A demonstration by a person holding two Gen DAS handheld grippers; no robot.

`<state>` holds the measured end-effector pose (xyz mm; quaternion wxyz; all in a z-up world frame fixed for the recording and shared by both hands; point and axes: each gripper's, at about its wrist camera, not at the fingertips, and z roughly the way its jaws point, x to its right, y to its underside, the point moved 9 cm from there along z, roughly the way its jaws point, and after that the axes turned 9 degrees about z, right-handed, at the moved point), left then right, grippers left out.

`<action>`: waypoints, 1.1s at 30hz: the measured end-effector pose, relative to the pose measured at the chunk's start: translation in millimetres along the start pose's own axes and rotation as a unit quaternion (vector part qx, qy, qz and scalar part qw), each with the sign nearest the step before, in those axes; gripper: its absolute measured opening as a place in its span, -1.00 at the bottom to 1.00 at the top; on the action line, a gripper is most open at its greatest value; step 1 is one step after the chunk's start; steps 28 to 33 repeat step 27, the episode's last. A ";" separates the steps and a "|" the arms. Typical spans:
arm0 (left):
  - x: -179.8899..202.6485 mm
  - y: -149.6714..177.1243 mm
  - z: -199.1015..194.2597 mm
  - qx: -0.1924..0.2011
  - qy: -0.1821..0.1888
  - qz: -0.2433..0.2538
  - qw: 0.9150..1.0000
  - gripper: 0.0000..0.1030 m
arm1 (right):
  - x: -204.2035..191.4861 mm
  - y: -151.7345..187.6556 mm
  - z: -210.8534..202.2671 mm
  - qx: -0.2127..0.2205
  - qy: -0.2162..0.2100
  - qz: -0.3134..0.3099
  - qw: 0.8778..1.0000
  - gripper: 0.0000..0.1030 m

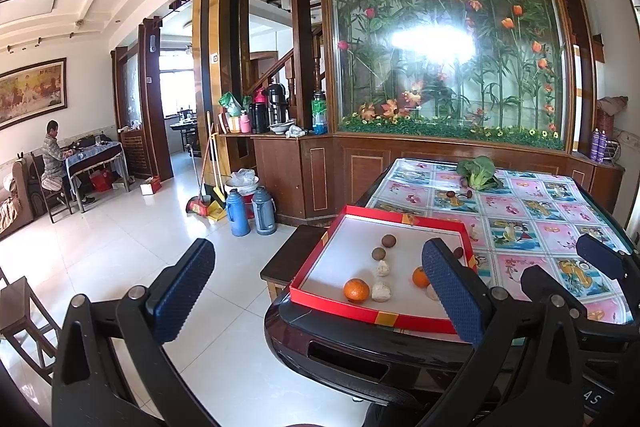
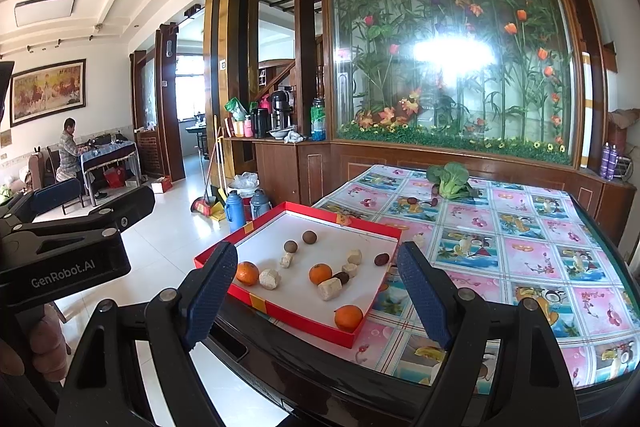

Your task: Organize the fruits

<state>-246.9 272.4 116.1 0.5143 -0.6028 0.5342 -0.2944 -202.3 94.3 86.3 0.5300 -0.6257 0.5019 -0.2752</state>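
A red-walled tray (image 2: 276, 309) with a white floor sits at the near left corner of the table; it also shows in the left wrist view (image 1: 360, 309). In it lie three oranges (image 2: 349, 317), (image 2: 247, 273), (image 2: 320, 273), several brown round fruits (image 2: 309, 237) and several pale lumps (image 2: 269, 279). My right gripper (image 2: 318, 293) is open and empty, held short of the tray. My left gripper (image 1: 320, 291) is open and empty, left of and short of the tray; its body shows in the right wrist view (image 2: 64, 251).
A leafy green vegetable (image 2: 450, 181) and small dark fruits (image 2: 412, 201) lie at the table's far end. The table (image 2: 520, 259) has a patterned cover. Two thermos flasks (image 1: 250, 211), brooms and a wooden cabinet stand beyond. A person sits at a far desk (image 1: 54, 163).
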 end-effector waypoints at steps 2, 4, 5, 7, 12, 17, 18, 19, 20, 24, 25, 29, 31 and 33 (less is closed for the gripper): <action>2.1 -0.2 0.2 0.000 0.001 0.001 1.000 1.00 | 0.6 -0.2 -0.1 0.001 0.001 -0.003 1.000 0.60; 4.9 0.1 -0.1 0.000 0.004 0.003 1.000 1.00 | 2.9 -0.9 -0.4 0.001 0.004 -0.007 1.000 0.60; 4.9 -0.1 0.0 0.000 0.004 0.002 1.000 1.00 | 3.4 -0.9 -0.5 0.000 0.004 -0.009 1.000 0.60; 7.2 0.6 0.1 -0.002 0.007 0.003 1.000 1.00 | 5.6 -2.0 -1.1 0.002 0.006 -0.011 1.000 0.60; 10.8 -0.3 1.8 -0.005 0.014 0.008 1.000 1.00 | 9.0 -4.0 -0.3 0.003 0.005 -0.011 1.000 0.60; 13.2 -0.9 5.7 -0.009 0.017 0.010 1.000 1.00 | 8.0 -1.0 -0.5 0.000 0.006 -0.012 1.000 0.60; 13.6 -1.8 7.6 -0.010 0.018 0.010 1.000 1.00 | 11.4 -3.4 -0.6 0.003 0.009 -0.013 1.000 0.60; 14.4 -2.9 9.5 -0.012 0.019 0.010 1.000 1.00 | 12.5 -5.2 0.4 0.004 0.011 -0.014 1.000 0.60; 15.0 -4.1 11.5 -0.013 0.020 0.010 1.000 1.00 | 11.2 -6.4 3.9 0.004 0.011 -0.014 1.000 0.60; 16.9 -9.4 20.3 -0.017 0.022 0.013 1.000 1.00 | 20.1 -10.9 12.8 0.000 0.011 -0.008 1.000 0.60; 17.4 -10.6 23.2 -0.019 0.024 0.014 0.999 1.00 | 20.9 -11.9 17.5 -0.001 0.011 -0.007 1.000 0.60; 17.9 -13.3 29.4 -0.020 0.025 0.015 0.999 1.00 | 25.5 -14.8 28.3 -0.005 0.014 -0.005 1.000 0.60; 17.9 -13.3 29.4 -0.020 0.025 0.015 0.999 1.00 | 25.5 -14.8 28.3 -0.005 0.014 -0.005 1.000 0.60; 17.9 -13.3 29.4 -0.020 0.025 0.015 0.999 1.00 | 25.5 -14.8 28.3 -0.005 0.014 -0.005 1.000 0.60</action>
